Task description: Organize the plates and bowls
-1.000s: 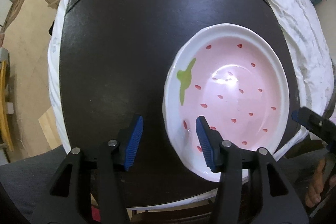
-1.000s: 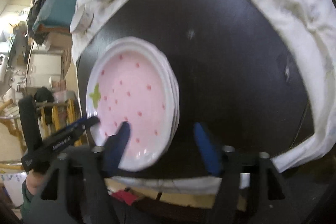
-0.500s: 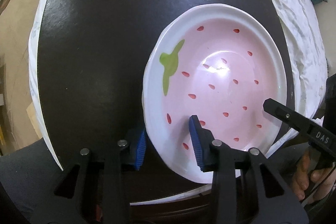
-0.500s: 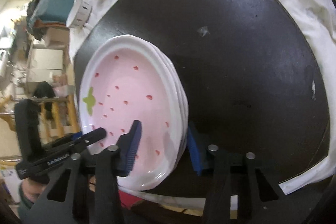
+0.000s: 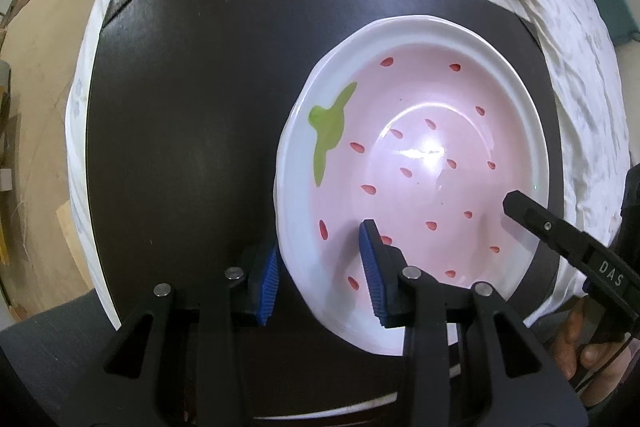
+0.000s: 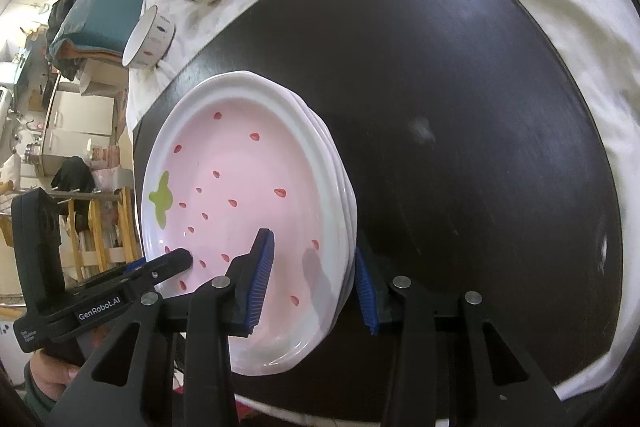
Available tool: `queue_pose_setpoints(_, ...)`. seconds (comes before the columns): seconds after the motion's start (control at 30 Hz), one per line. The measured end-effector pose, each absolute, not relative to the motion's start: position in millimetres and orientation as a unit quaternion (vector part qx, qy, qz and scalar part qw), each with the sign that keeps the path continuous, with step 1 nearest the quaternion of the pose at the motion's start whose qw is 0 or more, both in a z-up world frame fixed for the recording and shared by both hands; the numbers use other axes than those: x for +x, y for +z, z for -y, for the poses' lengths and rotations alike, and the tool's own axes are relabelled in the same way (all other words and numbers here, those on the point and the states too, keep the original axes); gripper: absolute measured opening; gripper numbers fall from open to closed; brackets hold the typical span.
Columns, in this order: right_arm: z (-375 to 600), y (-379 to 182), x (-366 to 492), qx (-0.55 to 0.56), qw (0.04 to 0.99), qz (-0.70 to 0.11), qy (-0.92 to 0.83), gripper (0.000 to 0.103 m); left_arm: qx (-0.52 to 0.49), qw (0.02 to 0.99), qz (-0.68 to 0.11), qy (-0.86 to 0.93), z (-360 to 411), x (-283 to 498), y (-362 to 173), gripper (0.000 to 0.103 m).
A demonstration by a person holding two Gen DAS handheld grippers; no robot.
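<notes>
Left gripper (image 5: 318, 275) and right gripper (image 6: 310, 277) each clamp opposite near rims of the strawberry plate stack (image 5: 416, 163) on dark mat (image 5: 192, 107).

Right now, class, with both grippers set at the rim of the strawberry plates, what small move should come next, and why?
Probably a short, level lift with both hands together. The left gripper and right gripper each straddle the rim of the stack of pink plates on opposite sides, pads closed on it. The stack sits near the edge of the dark mat, so lifting evenly should keep it from tipping.
</notes>
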State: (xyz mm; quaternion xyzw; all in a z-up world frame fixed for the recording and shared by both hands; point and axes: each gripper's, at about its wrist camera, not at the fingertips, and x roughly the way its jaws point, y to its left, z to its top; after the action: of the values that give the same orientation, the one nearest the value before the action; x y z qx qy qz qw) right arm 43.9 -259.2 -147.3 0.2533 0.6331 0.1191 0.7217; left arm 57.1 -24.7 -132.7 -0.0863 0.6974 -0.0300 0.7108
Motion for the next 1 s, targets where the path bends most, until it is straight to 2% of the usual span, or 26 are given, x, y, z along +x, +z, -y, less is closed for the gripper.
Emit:
queue_pose_setpoints(0.53, 267.6, -149.1, 70.8, 0.272, 0.74, -0.607, 0.096, 0.04, -0.065, 0.743, -0.666, -0.028, 35.2, 77.7, -131.2, 0.035)
queue_pose_setpoints(1.0, 270.1, -139.6, 57.2, 0.267, 0.756, -0.591, 0.084, 0.043, -0.042, 0.796, -0.604, -0.012, 24.6, 68.7, -101.1, 0.035)
